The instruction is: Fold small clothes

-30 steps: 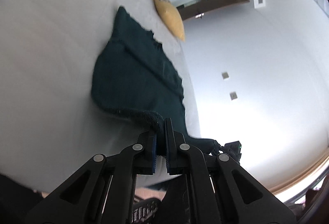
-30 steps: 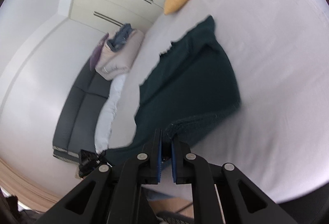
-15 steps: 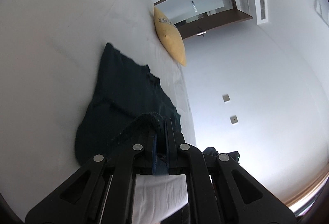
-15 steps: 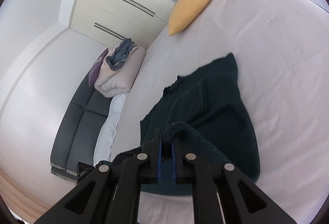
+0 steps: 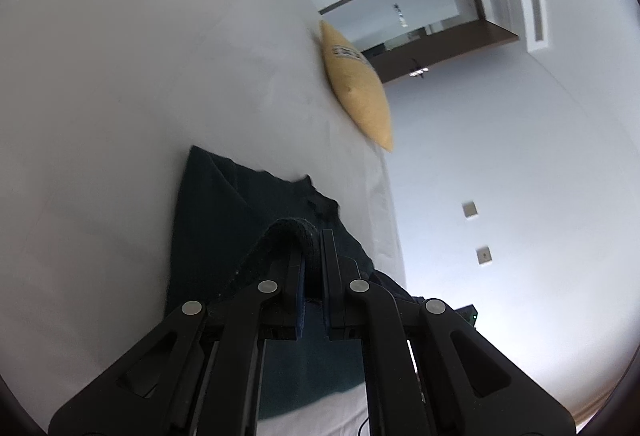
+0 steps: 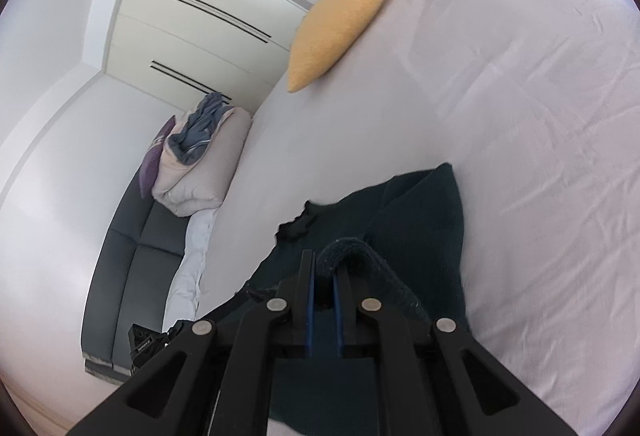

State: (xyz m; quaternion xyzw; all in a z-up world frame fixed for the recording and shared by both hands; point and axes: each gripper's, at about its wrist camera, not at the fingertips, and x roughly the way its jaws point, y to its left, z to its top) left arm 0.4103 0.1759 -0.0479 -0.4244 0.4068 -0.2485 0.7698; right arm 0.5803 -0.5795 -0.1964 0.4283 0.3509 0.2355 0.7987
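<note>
A dark green knit garment (image 5: 216,211) lies on the white bed (image 5: 120,75). My left gripper (image 5: 313,240) is shut on a thick hem of the garment and holds it up over the rest of the cloth. In the right wrist view the same garment (image 6: 420,220) spreads ahead on the sheet (image 6: 520,115). My right gripper (image 6: 325,264) is shut on another part of the hem, which arches over its fingertips. The near part of the garment is hidden under both grippers.
A yellow cushion (image 5: 356,91) lies at the far end of the bed and shows in the right wrist view (image 6: 336,27) too. A dark sofa (image 6: 128,268) with piled bedding (image 6: 196,163) stands beside the bed. A white wall with sockets (image 5: 472,211) is to the right.
Both grippers have carried the held hem forward over the garment toward the cushion end. The cloth has doubled over itself and less of it shows flat ahead.
</note>
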